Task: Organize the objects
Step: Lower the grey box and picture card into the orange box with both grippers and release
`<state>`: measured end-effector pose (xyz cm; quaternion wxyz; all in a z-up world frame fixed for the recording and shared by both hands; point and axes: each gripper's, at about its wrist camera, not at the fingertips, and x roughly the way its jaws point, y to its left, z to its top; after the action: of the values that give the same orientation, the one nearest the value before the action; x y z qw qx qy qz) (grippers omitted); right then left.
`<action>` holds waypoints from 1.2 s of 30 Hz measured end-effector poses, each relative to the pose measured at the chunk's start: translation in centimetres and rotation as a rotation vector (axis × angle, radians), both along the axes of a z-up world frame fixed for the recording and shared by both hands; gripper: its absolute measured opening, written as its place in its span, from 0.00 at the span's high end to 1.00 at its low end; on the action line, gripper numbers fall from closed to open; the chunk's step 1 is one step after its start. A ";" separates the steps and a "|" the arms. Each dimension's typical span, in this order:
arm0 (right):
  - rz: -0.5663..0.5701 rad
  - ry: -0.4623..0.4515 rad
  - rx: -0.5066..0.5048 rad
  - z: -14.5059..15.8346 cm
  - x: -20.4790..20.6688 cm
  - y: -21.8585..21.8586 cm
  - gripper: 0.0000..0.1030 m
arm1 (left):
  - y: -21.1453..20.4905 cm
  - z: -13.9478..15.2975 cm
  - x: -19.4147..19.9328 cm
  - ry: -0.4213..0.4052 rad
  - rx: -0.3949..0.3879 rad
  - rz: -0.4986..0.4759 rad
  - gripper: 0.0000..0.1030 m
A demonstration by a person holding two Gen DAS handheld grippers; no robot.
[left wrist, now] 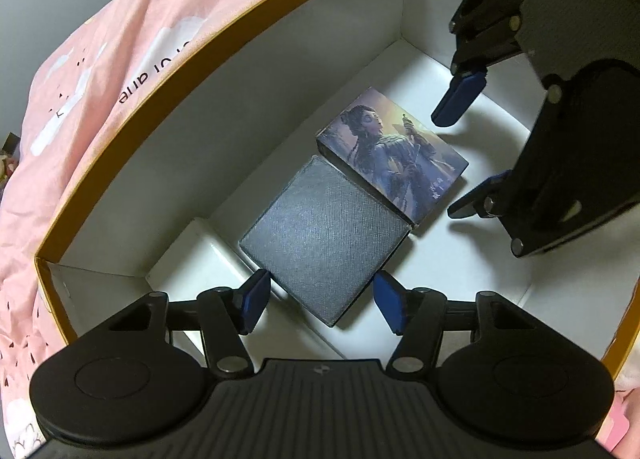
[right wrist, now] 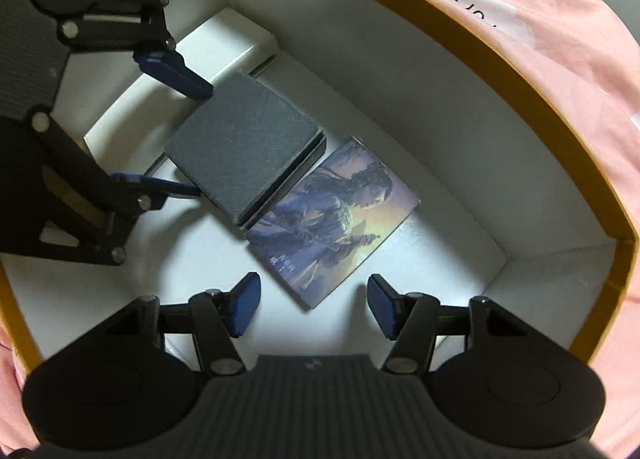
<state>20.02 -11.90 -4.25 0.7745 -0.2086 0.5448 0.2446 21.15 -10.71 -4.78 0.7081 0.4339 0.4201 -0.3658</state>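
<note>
**Two boxes flat in the carton, both tools spread and empty**

I find the grey box (left wrist: 326,239) lying flat on the white floor of the carton (left wrist: 224,59), its textured lid facing up. The picture box (left wrist: 394,163), printed with a painted figure, lies flat beside it; the two meet along one edge, or very nearly, with only a thin dark seam between them. From the right wrist view the same pair shows as grey box (right wrist: 244,151) and picture box (right wrist: 334,219), side by side near the middle of the carton floor.

A low white insert (left wrist: 192,255) sits on the floor against the carton's end wall, on the far side of the grey box from the picture box. The grey box appears to touch it or overlap its edge; I cannot tell which.

My left tool (left wrist: 320,301) points steeply down over the near corner of the grey box. Its blue pads stand apart on either side of that corner and do not press on it. It holds nothing.

My right tool (right wrist: 314,305) points steeply down over the near end of the picture box. Its pads stand apart, clear of the box, with nothing held.

The carton has white inner walls and an orange-brown rim (right wrist: 560,131). It rests on pink bedding (left wrist: 80,107) printed with white clouds and dark lettering.
</note>
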 end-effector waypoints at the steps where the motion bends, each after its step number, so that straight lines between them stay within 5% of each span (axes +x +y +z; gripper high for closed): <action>1: 0.004 0.002 -0.004 -0.1 0.2 0.0 0.41 | 0.0 0.0 0.1 -0.006 0.007 0.004 0.39; 12: 0.035 -0.019 0.034 -0.6 1.0 0.2 0.46 | 0.0 1.0 2.0 0.010 -0.046 0.093 0.60; 21: 0.022 -0.075 0.034 -0.4 1.9 0.0 0.56 | 1.4 1.5 1.9 0.004 -0.065 0.116 0.61; 36: 0.028 -0.070 0.010 -0.5 2.6 0.4 0.56 | 3.6 2.4 0.7 0.014 -0.099 0.163 0.60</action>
<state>22.61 -11.48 -4.76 0.7906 -0.2208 0.5131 0.2509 21.89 -7.11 -2.35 0.7530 0.3602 0.4406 -0.3303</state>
